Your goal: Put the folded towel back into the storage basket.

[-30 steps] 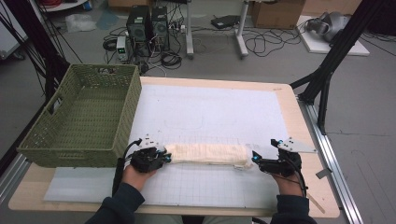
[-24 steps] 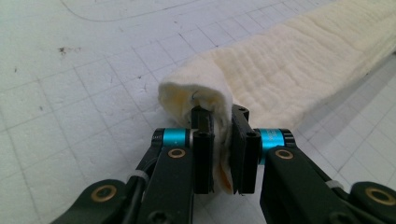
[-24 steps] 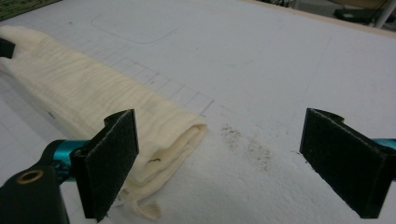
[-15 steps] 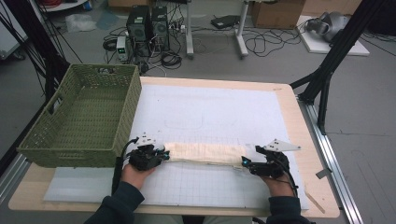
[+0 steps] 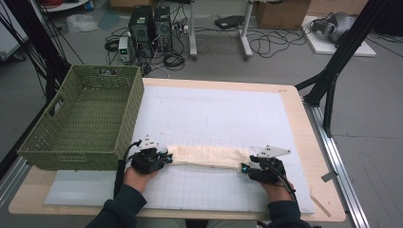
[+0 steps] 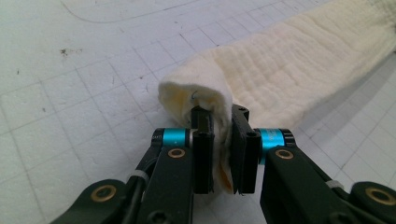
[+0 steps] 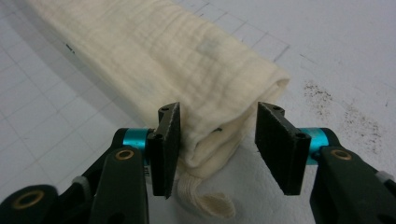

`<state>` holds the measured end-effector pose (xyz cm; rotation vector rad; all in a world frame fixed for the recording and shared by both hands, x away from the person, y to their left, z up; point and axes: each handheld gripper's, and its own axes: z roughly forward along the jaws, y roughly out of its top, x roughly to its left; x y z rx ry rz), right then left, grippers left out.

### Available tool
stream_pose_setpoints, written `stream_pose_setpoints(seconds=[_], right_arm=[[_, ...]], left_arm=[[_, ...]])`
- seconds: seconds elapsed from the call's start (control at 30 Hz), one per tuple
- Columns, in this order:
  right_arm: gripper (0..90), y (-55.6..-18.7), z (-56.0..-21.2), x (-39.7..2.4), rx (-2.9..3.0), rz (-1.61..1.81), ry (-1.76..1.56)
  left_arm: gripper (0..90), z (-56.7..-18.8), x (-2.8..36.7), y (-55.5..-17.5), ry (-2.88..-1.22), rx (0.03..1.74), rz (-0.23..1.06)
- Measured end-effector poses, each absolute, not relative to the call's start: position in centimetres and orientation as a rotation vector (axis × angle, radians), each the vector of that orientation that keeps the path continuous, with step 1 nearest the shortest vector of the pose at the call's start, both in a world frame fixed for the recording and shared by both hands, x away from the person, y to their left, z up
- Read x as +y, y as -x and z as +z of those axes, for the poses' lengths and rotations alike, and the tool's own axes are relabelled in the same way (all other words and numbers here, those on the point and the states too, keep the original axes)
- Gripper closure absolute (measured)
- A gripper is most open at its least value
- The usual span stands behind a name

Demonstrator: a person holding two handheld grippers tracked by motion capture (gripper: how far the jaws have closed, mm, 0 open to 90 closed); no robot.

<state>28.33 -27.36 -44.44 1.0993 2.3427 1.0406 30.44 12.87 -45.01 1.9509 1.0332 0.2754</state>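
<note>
A cream cloth [image 5: 209,156], folded into a long strip, lies across the near part of the white gridded mat [image 5: 214,114]. My left gripper [image 5: 166,158] is shut on the strip's left end. In the left gripper view that end of the cloth [image 6: 289,65] bunches up between the left gripper [image 6: 219,116] jaws. My right gripper [image 5: 243,168] is at the strip's right end. Its jaws have just been closing. In the right gripper view the folded end of the cloth [image 7: 154,56] sits between the right gripper [image 7: 219,112] jaws, against one pad, with a gap to the other.
A green woven basket [image 5: 71,152] with nothing in it stands at the table's left, close beside my left hand. The mat stretches bare behind the cloth. The wooden table edge [image 5: 328,190] runs along the right, with a black stand beyond it.
My right gripper has moved left to the cloth's right end and its jaws have narrowed around it. The left gripper has stayed put, still holding its end.
</note>
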Motion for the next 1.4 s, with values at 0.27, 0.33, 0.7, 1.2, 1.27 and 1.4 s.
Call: stream_pose_setpoints(seconds=[0.27, 0.33, 0.7, 1.2, 1.27, 1.4], right_arm=[[65.9, -28.4, -44.8, -27.8, 2.363, 1.136, -1.153], [72.5, -28.4, -44.9, -27.7, 2.367, 1.148, -1.153], [82.8, -28.4, -44.5, -27.4, 2.366, 1.134, -1.17], [61.7, -28.3, -44.4, -27.2, 2.333, 1.083, -1.192], [50.6, -28.4, -44.4, -27.2, 2.315, 1.049, -1.204], [48.2, -28.5, -44.7, -27.7, 2.322, 1.091, -1.265]], left_arm=[[80.7, -45.1, 12.9, -30.4, -1.955, 1.026, 0.279], [80.7, -45.1, 12.9, -30.4, -1.957, 1.024, 0.281], [80.7, -45.2, 12.8, -30.4, -1.952, 1.025, 0.287], [80.8, -45.1, 12.9, -30.4, -1.949, 1.03, 0.278], [80.7, -45.1, 12.9, -30.4, -1.948, 1.029, 0.282], [80.7, -45.1, 12.9, -30.4, -1.948, 1.029, 0.282]])
